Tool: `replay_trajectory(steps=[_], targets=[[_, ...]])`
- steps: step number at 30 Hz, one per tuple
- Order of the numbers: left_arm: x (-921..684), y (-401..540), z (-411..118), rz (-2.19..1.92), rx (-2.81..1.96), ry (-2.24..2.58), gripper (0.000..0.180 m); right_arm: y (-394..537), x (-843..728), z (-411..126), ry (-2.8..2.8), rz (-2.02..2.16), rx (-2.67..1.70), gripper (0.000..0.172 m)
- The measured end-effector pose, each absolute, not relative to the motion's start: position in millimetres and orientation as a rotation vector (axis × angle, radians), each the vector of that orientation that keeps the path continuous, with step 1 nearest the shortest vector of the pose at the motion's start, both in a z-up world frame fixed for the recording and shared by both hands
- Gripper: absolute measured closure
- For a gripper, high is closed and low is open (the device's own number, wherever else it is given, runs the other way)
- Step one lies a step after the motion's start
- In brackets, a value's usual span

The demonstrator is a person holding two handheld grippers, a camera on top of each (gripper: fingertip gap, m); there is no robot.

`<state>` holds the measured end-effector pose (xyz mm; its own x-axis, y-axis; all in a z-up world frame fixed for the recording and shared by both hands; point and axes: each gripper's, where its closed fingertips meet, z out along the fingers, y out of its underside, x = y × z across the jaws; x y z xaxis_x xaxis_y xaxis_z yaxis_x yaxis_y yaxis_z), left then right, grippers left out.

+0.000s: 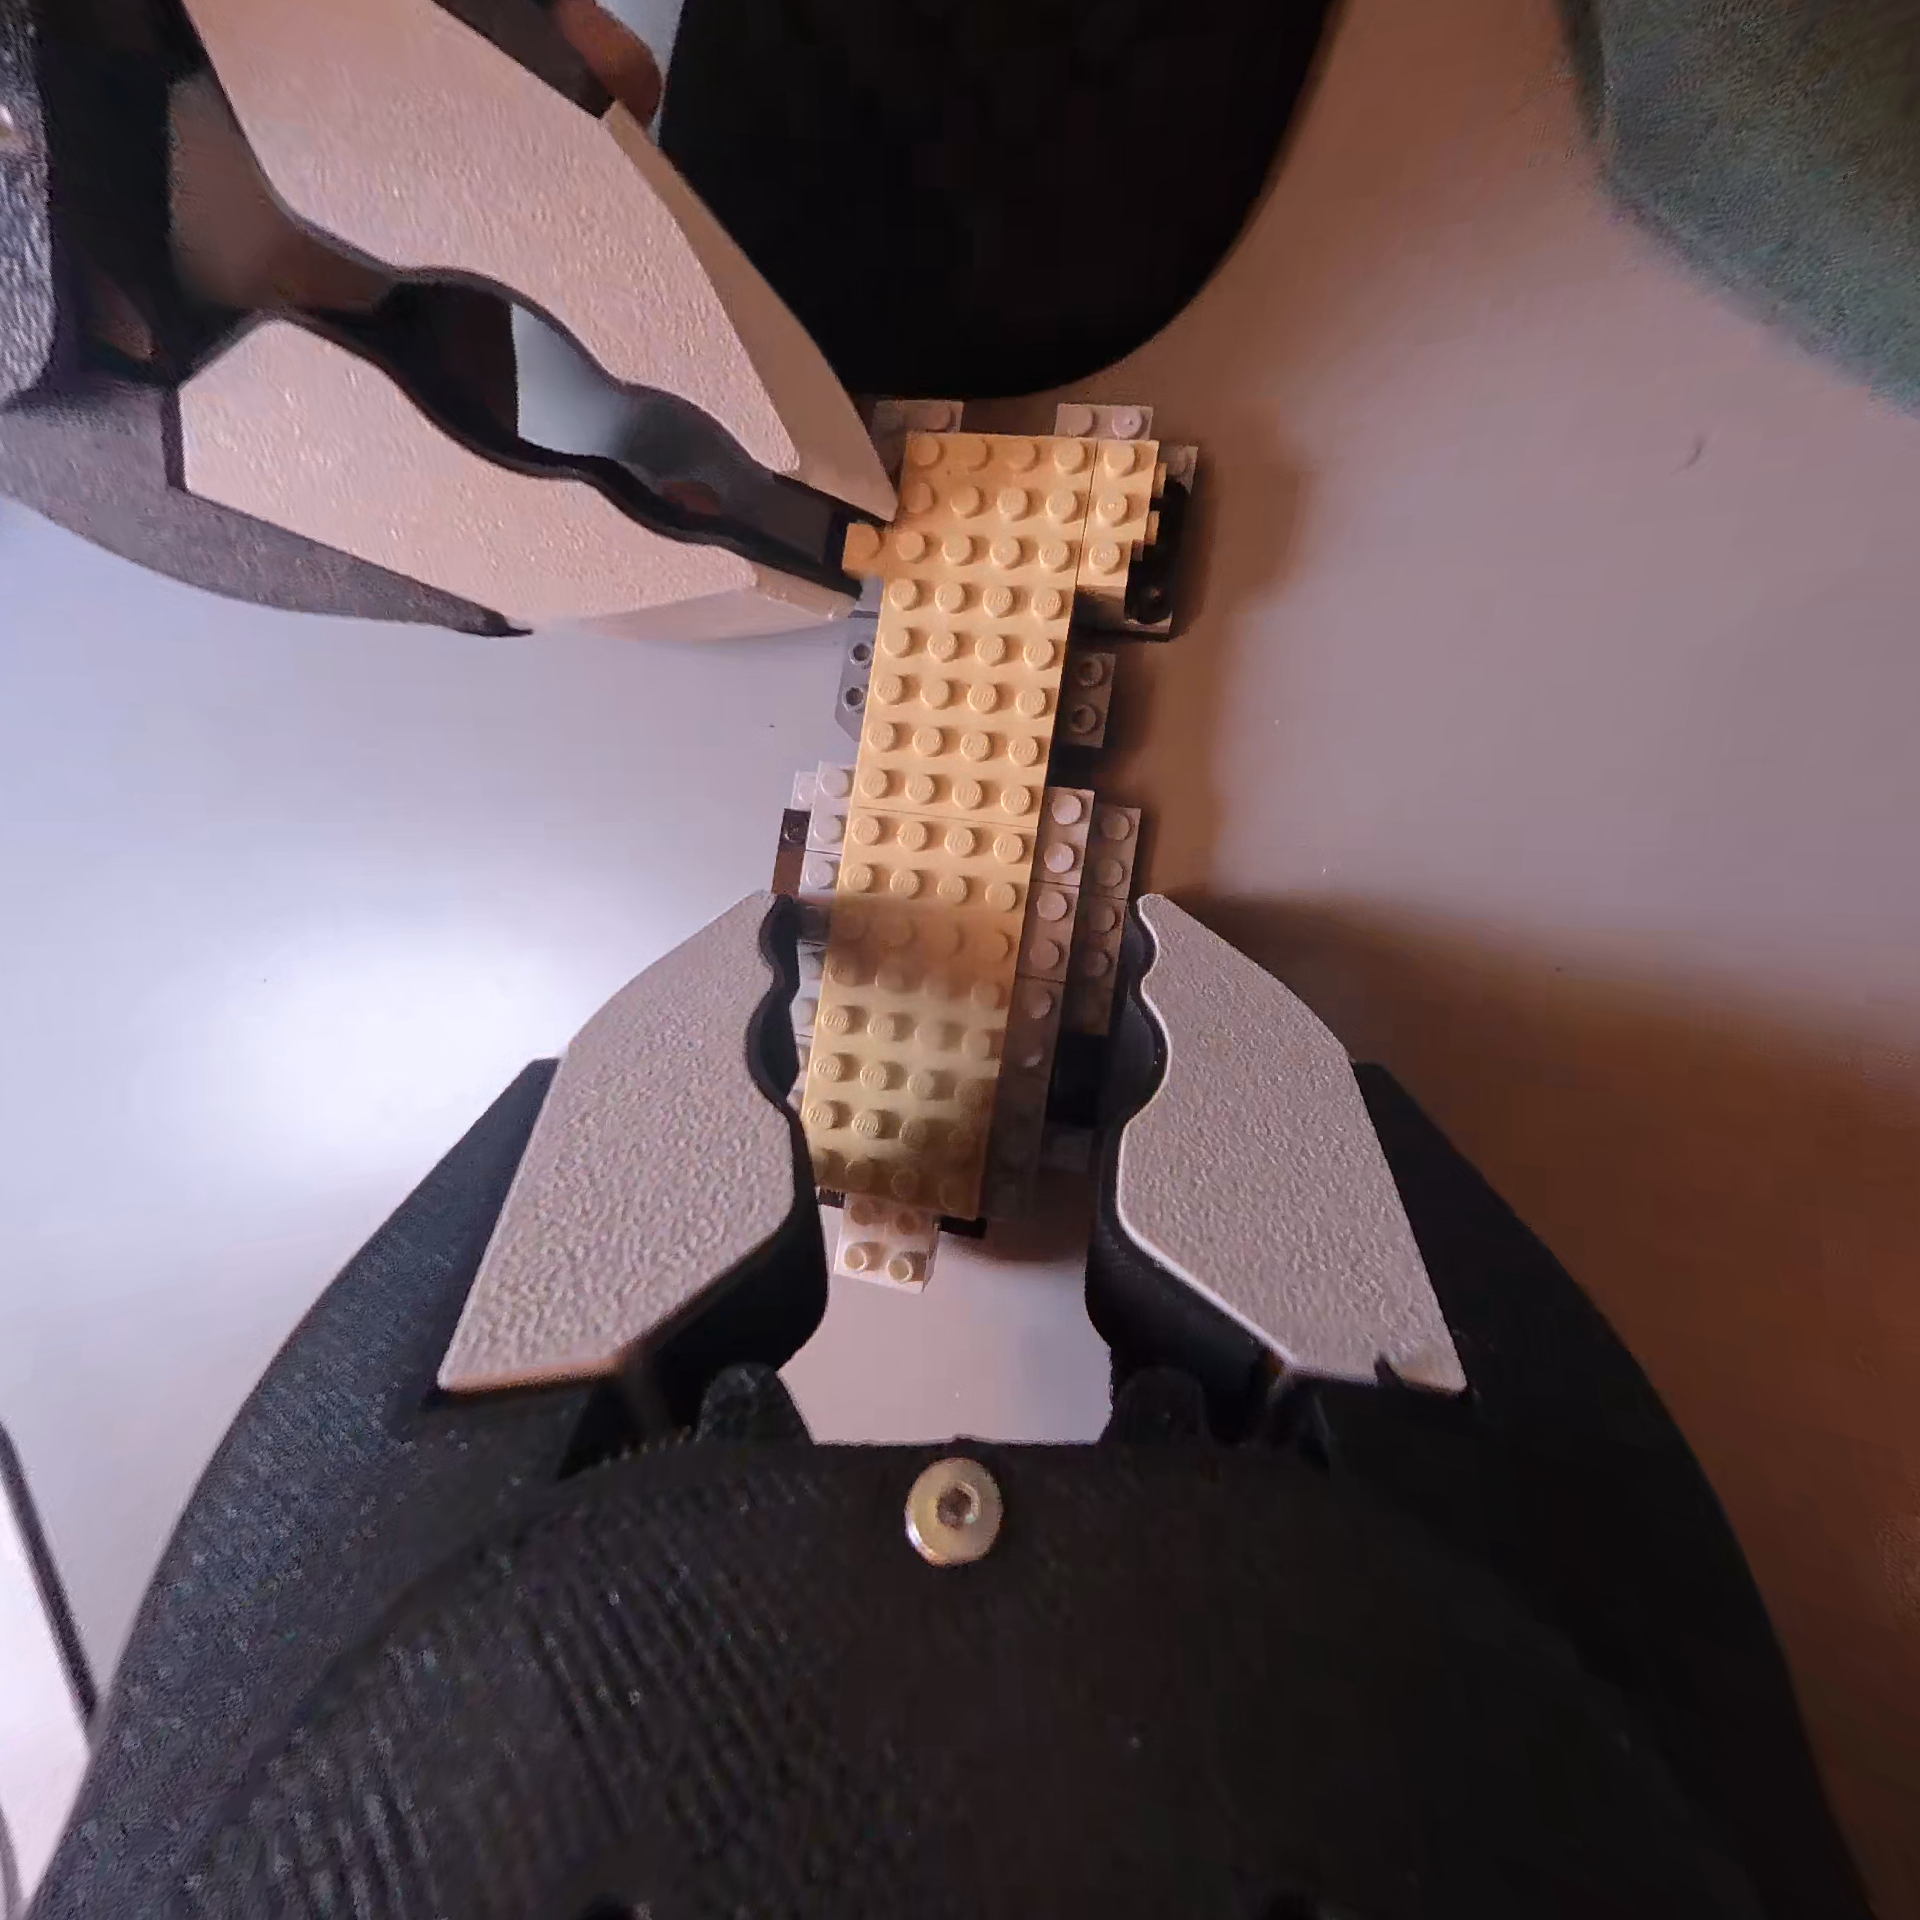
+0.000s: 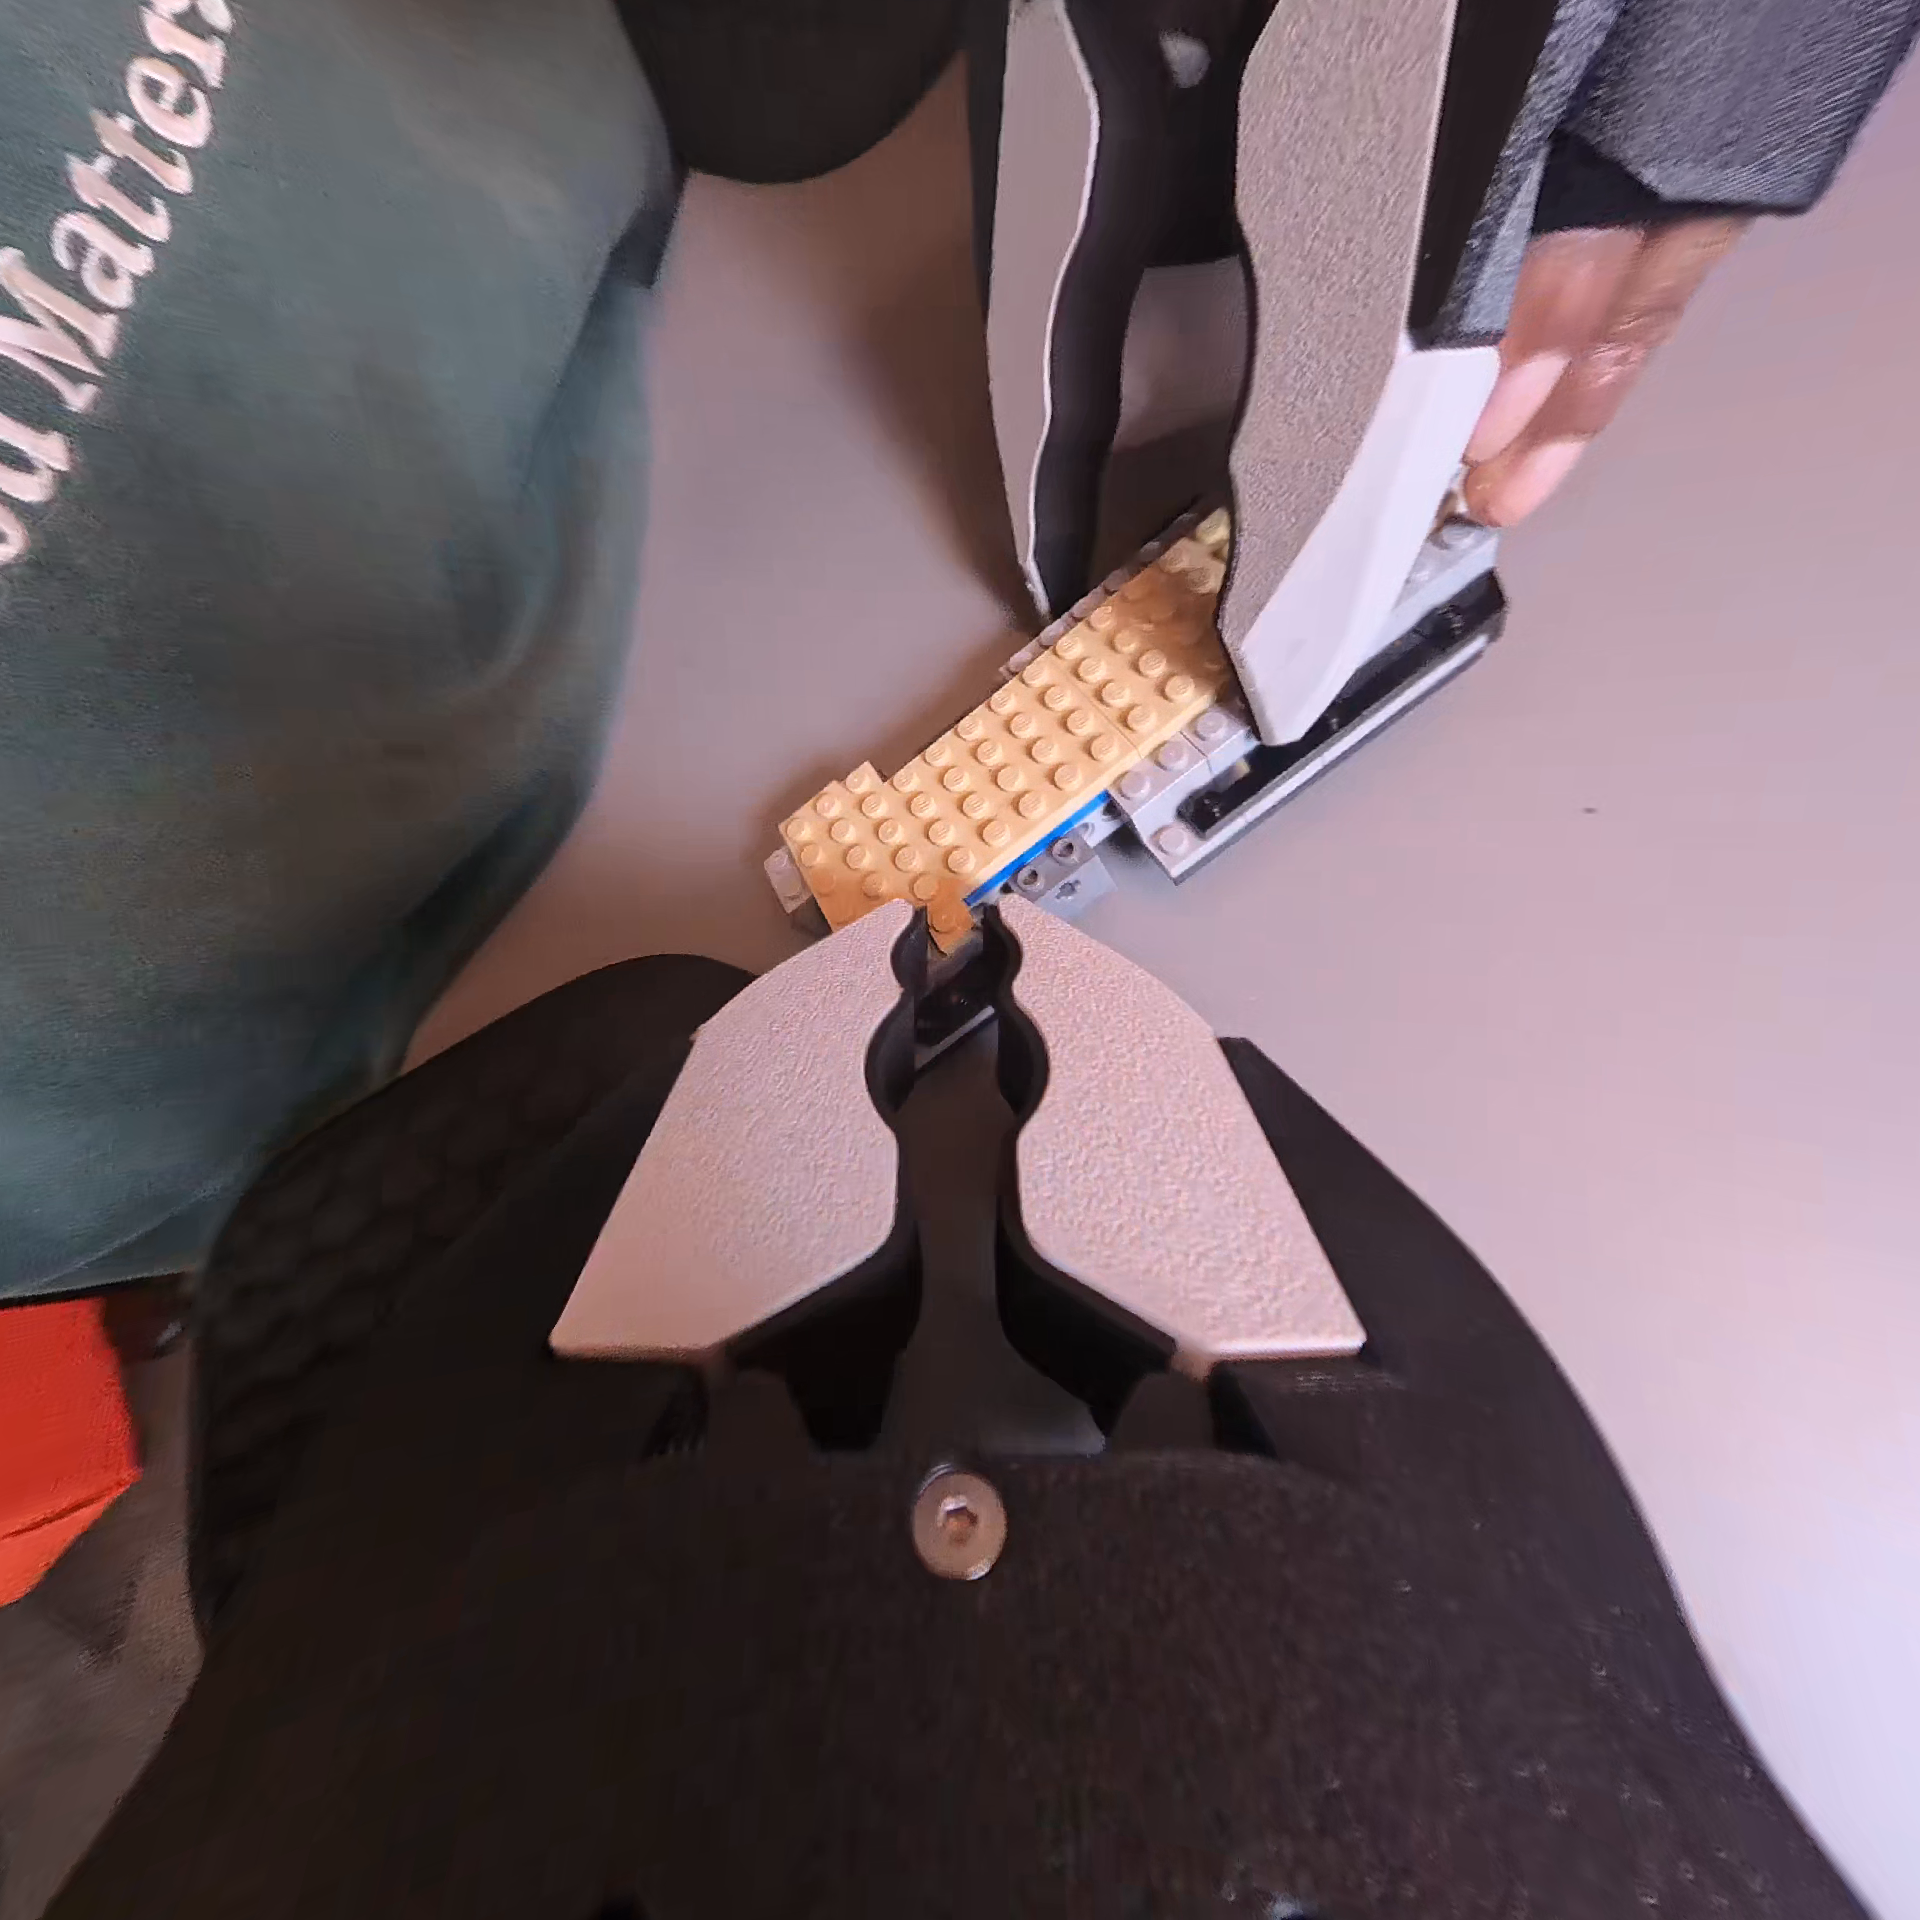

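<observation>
A long brick model (image 1: 966,707) with tan studded plates on top and grey and black bricks beneath lies on the grey table (image 1: 312,935). My left gripper (image 1: 956,914) straddles its near end, with both pads against the grey side bricks. In the right wrist view the left gripper (image 2: 1164,665) comes down over the model (image 2: 1018,779). My right gripper (image 2: 951,920) is shut on a small tan plate (image 2: 948,923) that sticks out at the side of the model's other end. The left wrist view shows the right gripper (image 1: 868,556) pinching that plate (image 1: 868,548).
A person in a green sweatshirt (image 2: 260,520) sits close behind the model, and a hand (image 2: 1579,343) holds the left gripper. A black rounded shape (image 1: 935,156) lies just beyond the model. An orange object (image 2: 52,1434) is at the left edge. The tips of one gripper are about 6 centimeters away from the tips of the other.
</observation>
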<state>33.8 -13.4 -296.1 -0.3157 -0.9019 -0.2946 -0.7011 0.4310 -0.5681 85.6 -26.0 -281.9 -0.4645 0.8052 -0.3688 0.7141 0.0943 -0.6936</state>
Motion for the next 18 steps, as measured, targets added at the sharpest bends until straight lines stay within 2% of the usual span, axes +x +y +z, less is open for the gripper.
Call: replay_trajectory(steps=[5,18], targets=[[36.0,-20.6,-299.3,-0.579,-1.336,2.174,0.121,-35.2,88.6,-289.1,-2.364,1.395,-1.573,0.163],[27.6,-14.5,-300.7,-0.514,-1.335,2.277,0.121,-28.2,78.9,-286.9,-2.292,1.482,-1.648,0.165]])
